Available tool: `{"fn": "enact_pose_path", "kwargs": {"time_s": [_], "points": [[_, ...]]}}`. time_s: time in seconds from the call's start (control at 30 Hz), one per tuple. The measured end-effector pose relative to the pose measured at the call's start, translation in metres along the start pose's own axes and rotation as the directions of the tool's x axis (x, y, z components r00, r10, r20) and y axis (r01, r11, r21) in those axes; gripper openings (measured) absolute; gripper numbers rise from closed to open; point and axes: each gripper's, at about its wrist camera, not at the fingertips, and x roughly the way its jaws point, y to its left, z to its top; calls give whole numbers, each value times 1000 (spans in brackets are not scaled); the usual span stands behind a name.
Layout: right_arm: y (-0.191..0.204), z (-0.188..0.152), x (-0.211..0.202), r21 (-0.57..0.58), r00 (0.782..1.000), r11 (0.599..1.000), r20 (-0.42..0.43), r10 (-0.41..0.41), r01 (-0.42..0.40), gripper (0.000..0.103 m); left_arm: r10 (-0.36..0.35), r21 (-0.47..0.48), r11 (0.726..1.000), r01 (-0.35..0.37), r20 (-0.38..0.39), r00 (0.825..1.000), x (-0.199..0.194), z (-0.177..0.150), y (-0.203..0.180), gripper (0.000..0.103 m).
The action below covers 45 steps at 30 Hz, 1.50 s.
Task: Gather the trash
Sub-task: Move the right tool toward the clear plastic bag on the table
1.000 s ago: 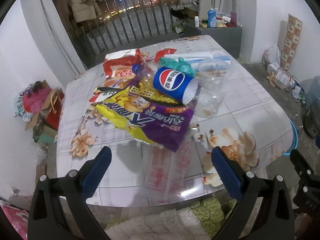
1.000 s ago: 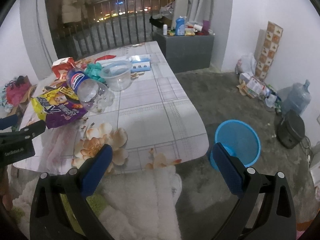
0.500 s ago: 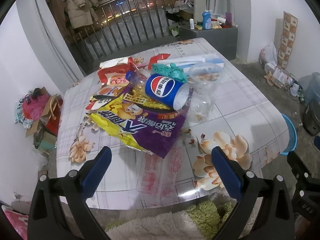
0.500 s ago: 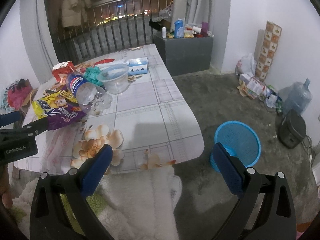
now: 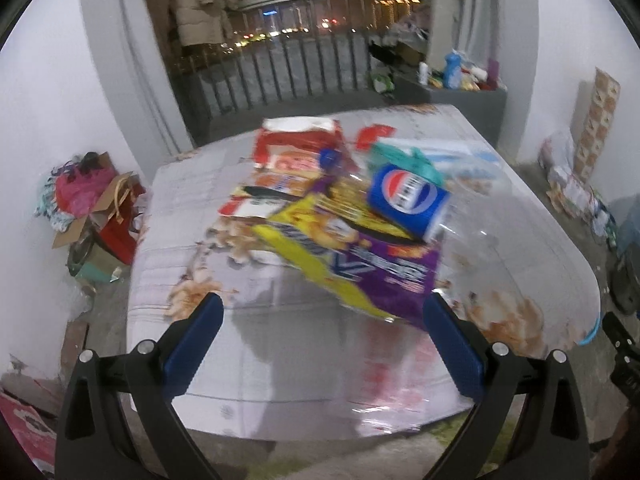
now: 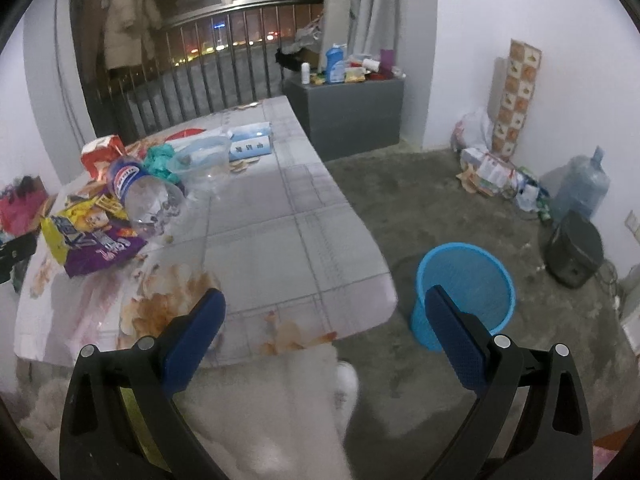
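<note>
**Trash heaped on the table, both grippers wide and empty**

The trash sits in a pile on the floral table (image 6: 288, 240). In the left wrist view, at centre frame, a purple and yellow snack bag (image 5: 360, 260) lies nearest the camera, its lower corner just above the right fingertip. A clear plastic bottle with a blue Pepsi label (image 5: 408, 200) rests tilted on the bag's upper right. Behind them, toward the upper middle, are a red and white wrapper (image 5: 296, 148) and a crumpled teal piece (image 5: 416, 160). This view is blurred, so finer detail is lost.

In the right wrist view the same pile fills the left side of the frame, with a clear plastic tub (image 6: 200, 160) beside the bottle and a light blue box (image 6: 252, 142) further back. A blue wastebasket (image 6: 464, 288) stands on the floor at lower right, just beside the table's corner.

The left gripper (image 5: 320, 320) has its jaws spread wide, holding nothing, over the table's near edge. The right gripper (image 6: 324, 312) is likewise wide apart and empty.
</note>
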Motion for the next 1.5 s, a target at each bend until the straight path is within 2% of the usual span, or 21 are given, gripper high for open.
{"fn": "enact_pose_path", "kwargs": {"time_s": [0.17, 0.3, 0.43, 0.57, 0.63, 0.73, 0.93, 1.03, 1.13, 1.2, 1.33, 1.5], "points": [[22, 8, 2, -30, 1000, 999, 4, 23, -23, 95, -36, -31, 999, 37, 32, 999, 9, -3, 32, 97], [42, 16, 0, -68, 998, 996, 26, 60, -58, 95, -119, -33, 992, 121, 69, 991, 15, -2, 47, 97], [59, 30, 1, -123, 994, 987, 34, 105, -100, 95, -205, -56, 976, 213, 120, 971, 16, 7, 54, 97], [69, 48, -6, -133, 986, 981, 72, 151, -140, 95, -295, -101, 945, 311, 150, 944, 18, 24, 64, 97], [72, 57, -11, -132, 983, 982, 104, 149, -135, 95, -332, -115, 928, 353, 172, 928, 19, 32, 67, 97], [72, 69, -13, -136, 982, 982, 122, 145, -128, 95, -347, -132, 917, 377, 204, 915, 21, 47, 71, 98], [74, 97, -9, -114, 978, 982, 131, 162, -148, 95, -420, -121, 882, 456, 240, 875, 30, 75, 77, 97], [78, 105, -1, -103, 976, 980, 117, 182, -170, 95, -456, -127, 861, 492, 237, 858, 39, 85, 79, 97], [83, 109, 11, -97, 972, 972, 76, 221, -213, 92, -480, -127, 849, 513, 221, 849, 48, 85, 80, 97], [88, 110, 19, -103, 969, 966, 41, 242, -237, 89, -498, -118, 842, 527, 208, 842, 52, 84, 79, 93], [100, 110, 36, -112, 956, 949, -34, 292, -294, 82, -499, -99, 847, 523, 191, 845, 55, 78, 84, 88], [127, 114, 53, -160, 926, 913, -119, 358, -374, 74, -495, -150, 843, 516, 160, 854, 60, 62, 101, 78]]}}
